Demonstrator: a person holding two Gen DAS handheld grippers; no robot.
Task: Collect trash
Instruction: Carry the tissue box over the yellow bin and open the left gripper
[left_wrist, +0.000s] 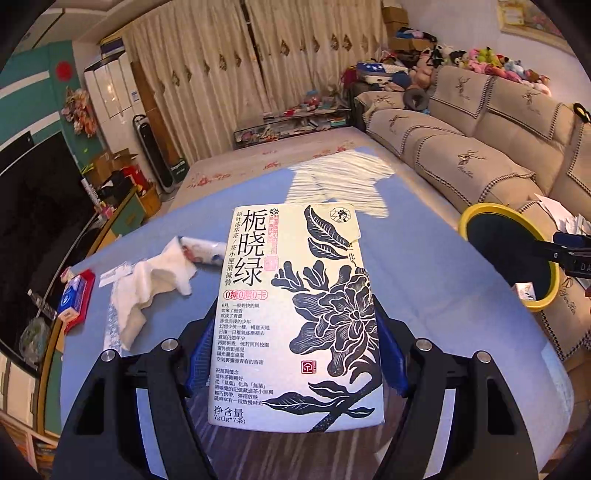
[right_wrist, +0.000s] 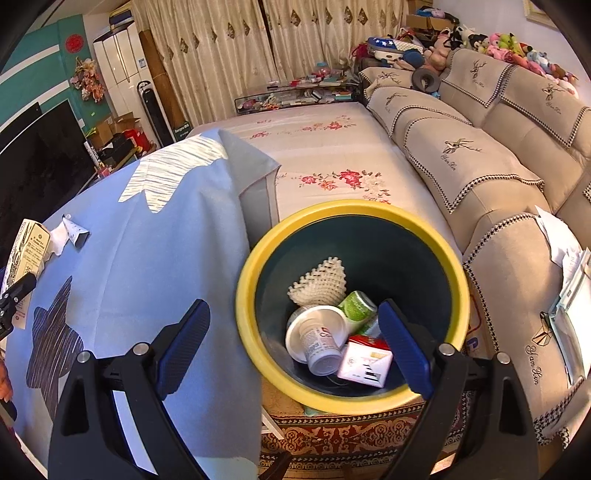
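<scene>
My left gripper (left_wrist: 295, 354) is shut on a white tea box (left_wrist: 295, 314) printed with black flowers, held above the blue tablecloth (left_wrist: 424, 302). The box also shows at the far left of the right wrist view (right_wrist: 26, 251). My right gripper (right_wrist: 295, 343) is open and empty, over the near rim of the yellow-rimmed bin (right_wrist: 458, 295). The bin holds a foam net (right_wrist: 319, 282), a green can (right_wrist: 356, 306), a white cup (right_wrist: 317, 336) and a red-and-white carton (right_wrist: 365, 360). The bin shows at the right of the left wrist view (left_wrist: 554, 273). A crumpled white tissue (left_wrist: 147, 288) and a wrapper (left_wrist: 207, 247) lie on the cloth.
A red-and-blue packet (left_wrist: 75, 299) lies at the table's left edge. A beige sofa (right_wrist: 498, 177) with papers (right_wrist: 569, 273) stands on the right. A floral mattress (right_wrist: 332, 147) lies beyond the table. A TV (left_wrist: 33, 221) is on the left.
</scene>
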